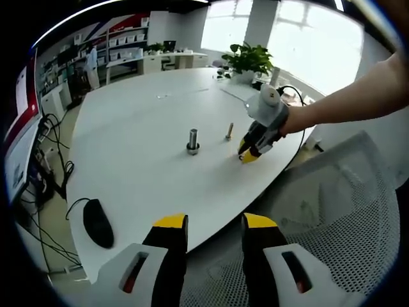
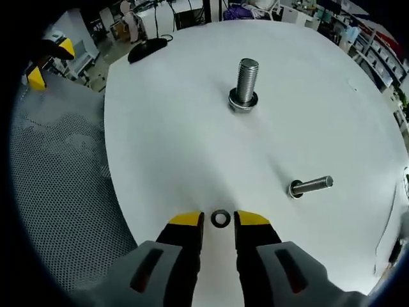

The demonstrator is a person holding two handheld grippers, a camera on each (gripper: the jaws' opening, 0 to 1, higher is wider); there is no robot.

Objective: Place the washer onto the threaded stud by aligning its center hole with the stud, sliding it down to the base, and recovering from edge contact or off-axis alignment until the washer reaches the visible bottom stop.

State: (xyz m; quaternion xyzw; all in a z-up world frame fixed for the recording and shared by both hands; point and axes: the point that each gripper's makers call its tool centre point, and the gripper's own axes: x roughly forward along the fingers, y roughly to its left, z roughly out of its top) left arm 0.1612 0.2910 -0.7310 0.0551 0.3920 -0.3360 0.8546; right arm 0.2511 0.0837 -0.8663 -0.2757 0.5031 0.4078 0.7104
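Washer point(image 2: 220, 218) flat on table point(image 2: 179, 147), between right gripper point(image 2: 220, 220) tips, jaws apart, set to pinch it | large stud point(image 2: 245, 84) upright beyond, washer already at base | small stud point(image 2: 312, 186) nearer | left gripper point(image 1: 215, 224) apart, empty, off table edge

Black mouse point(image 1: 98, 222) on white table point(image 1: 134, 147); potted plant point(image 1: 246, 61), mesh chair point(image 2: 57, 185) nearby.

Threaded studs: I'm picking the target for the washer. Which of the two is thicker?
The stud farther from the right hand-held gripper, the thick stud with a washer-like ring at its base. The thin stud stands nearer, slimmer.
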